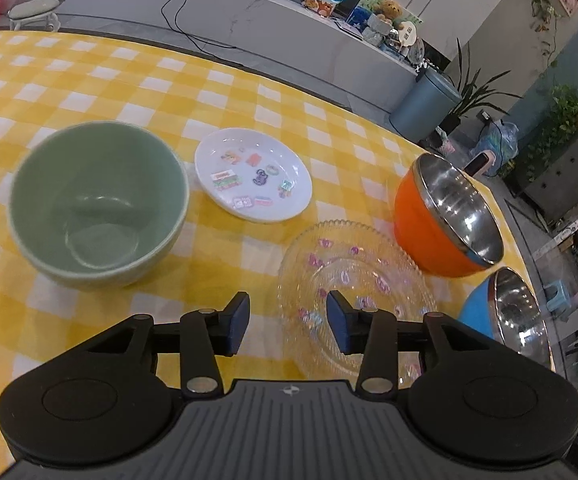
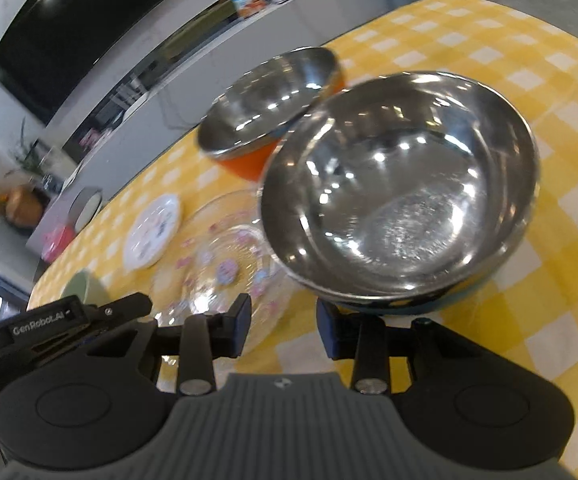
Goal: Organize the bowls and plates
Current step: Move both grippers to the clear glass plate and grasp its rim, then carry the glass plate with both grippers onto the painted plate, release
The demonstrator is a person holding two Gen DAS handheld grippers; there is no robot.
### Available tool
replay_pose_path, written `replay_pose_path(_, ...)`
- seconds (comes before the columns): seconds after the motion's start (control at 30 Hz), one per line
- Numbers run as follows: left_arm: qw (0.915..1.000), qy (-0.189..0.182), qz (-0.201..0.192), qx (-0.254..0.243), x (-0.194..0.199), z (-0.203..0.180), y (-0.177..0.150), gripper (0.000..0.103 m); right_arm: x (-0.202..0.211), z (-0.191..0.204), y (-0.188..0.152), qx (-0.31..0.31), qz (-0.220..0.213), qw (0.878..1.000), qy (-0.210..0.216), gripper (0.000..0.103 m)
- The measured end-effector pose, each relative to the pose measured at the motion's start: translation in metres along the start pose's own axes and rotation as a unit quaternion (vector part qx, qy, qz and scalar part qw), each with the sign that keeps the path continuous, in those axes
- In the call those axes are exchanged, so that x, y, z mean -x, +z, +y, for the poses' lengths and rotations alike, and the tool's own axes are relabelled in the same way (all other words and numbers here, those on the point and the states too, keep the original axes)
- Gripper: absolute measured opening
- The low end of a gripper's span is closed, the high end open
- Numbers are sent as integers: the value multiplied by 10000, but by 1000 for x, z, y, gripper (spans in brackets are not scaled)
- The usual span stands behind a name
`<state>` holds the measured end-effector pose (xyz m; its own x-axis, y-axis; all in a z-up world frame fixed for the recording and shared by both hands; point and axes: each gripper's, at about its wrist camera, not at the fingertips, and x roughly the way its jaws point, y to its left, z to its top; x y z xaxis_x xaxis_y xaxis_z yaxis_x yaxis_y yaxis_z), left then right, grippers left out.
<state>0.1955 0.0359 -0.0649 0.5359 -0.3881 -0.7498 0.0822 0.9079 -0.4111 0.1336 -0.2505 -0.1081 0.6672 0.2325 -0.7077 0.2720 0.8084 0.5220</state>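
Note:
On the yellow checked tablecloth stand a green bowl, a white plate with stickers, a clear glass plate, an orange steel-lined bowl and a blue steel-lined bowl. My left gripper is open and empty, just over the near left edge of the glass plate. My right gripper is open and empty, close in front of the blue bowl; its right finger sits under the bowl's near rim. The orange bowl, the glass plate, the white plate and the green bowl lie beyond.
The table's far edge curves behind the bowls. A white counter with packets and cables runs behind, with a blue-grey bin and potted plants at the right. The left gripper's body shows at the lower left of the right wrist view.

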Motion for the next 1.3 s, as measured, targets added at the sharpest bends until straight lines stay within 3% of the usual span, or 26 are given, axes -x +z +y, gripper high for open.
replay_pose_path(0.2,10000,-59,-36,53,-13,0,6,49,-3,-8,5,-91,-170,9997,131,34)
replay_pose_path(0.47,9999,-111,-68,-24,-21,-2,7,48,-6,-11,7,-57,-283,9994,176,20)
replay_pose_path(0.73,9997,-32,-139,-197,-23,-9,3,35,-10,-16,7,-242,-197,9986,423,8)
replay_pose_path(0.9,9996,111,-225,-156,-22,-6,1,15,-9,-20,7,-378,-180,9979,494,6)
replay_pose_path(1.3,9994,21,-311,149,-2,2,-1,13,-5,-21,11,-568,17,9968,571,6)
